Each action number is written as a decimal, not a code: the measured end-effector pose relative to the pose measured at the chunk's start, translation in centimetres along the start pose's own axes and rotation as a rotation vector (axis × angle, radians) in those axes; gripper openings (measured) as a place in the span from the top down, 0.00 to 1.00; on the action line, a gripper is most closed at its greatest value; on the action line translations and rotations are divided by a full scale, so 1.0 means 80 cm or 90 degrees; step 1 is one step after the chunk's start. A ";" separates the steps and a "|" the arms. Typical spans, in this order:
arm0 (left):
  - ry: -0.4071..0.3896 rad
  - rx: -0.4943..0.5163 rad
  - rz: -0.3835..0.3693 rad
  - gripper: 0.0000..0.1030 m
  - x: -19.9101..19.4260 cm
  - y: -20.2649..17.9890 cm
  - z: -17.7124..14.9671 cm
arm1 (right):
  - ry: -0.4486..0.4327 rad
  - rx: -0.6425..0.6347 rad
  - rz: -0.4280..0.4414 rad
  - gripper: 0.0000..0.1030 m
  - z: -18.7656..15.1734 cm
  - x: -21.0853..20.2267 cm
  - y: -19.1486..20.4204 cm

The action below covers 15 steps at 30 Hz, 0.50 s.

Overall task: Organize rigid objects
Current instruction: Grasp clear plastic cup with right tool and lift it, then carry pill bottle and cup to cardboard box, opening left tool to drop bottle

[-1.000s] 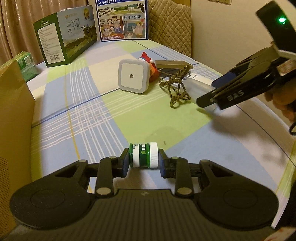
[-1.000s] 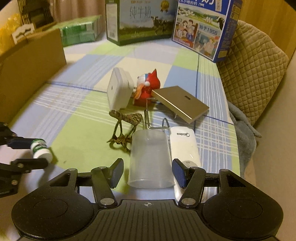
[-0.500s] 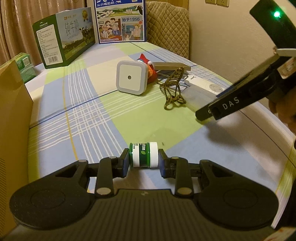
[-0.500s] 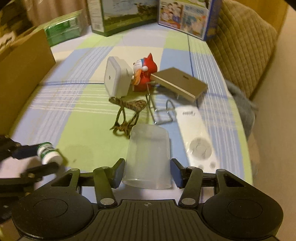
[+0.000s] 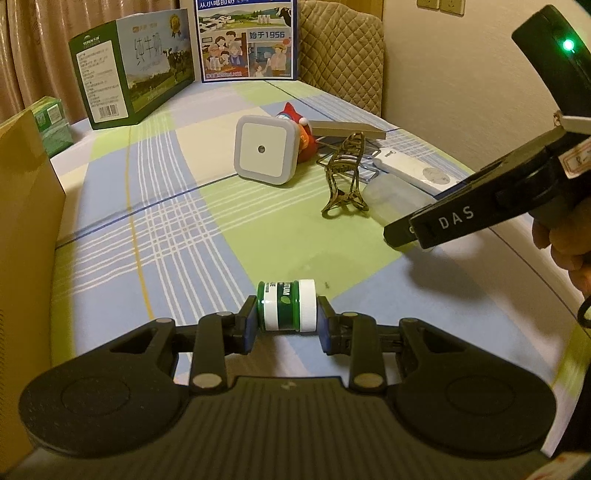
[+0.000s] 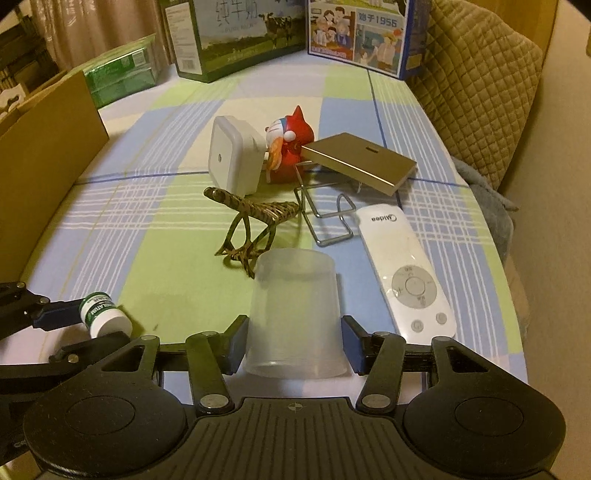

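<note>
Left wrist view: the left gripper (image 5: 285, 325) is seen nearly closed, its blue pads pressed on the two ends of a small green bottle with a white cap (image 5: 287, 311), which is held sideways just above the checked green, blue and white tablecloth (image 5: 155, 236). In the right wrist view the right gripper (image 6: 293, 343) is set about a clear frosted plastic cup (image 6: 295, 317) lying on its side with its mouth toward the camera. Its jaws have been closing over the last second and now stand beside the cup's walls; whether the pads press the cup cannot be told.

Compared with a second ago, the cup appears turned more squarely between the right fingers. The bottle is held as before.

Beyond the cup, one of each is counted: a bronze openwork fish figure (image 6: 251, 229), a bent wire stand (image 6: 325, 218), a white oblong remote control (image 6: 406, 273), a white square night light (image 6: 232, 162), a red cat-like toy figure (image 6: 291, 147) and a flat gold rectangular box (image 6: 362, 162). Two printed milk cartons (image 6: 236, 33) are stood at the far edge. A brown cardboard box (image 6: 40, 162) is seen at the left.
</note>
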State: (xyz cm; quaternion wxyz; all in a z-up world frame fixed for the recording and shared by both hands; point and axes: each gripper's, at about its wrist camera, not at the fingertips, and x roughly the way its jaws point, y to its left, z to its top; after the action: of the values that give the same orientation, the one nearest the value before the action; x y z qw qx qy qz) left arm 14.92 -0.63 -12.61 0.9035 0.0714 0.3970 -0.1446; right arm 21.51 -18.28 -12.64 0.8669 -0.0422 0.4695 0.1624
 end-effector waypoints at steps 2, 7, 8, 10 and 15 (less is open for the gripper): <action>-0.001 -0.005 0.006 0.73 0.000 0.000 -0.001 | -0.003 -0.014 -0.006 0.51 0.001 0.002 0.002; -0.002 -0.010 0.002 0.74 -0.002 0.001 0.000 | -0.001 0.005 -0.008 0.52 0.001 0.000 -0.002; -0.003 -0.009 0.001 0.74 -0.003 0.001 0.000 | -0.005 0.012 -0.008 0.52 0.001 -0.002 -0.004; -0.008 -0.009 0.002 0.74 -0.006 0.001 0.001 | -0.017 0.020 -0.011 0.52 0.001 -0.010 -0.005; -0.020 -0.007 0.003 0.74 -0.022 -0.001 0.012 | -0.042 0.039 -0.013 0.52 0.002 -0.032 -0.002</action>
State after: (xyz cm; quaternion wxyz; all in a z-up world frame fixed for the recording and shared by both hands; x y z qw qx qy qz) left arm 14.43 -0.56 -10.69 0.9103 0.0654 0.3836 -0.1414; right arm 20.40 -19.01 -10.41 0.8843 -0.0153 0.4451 0.1402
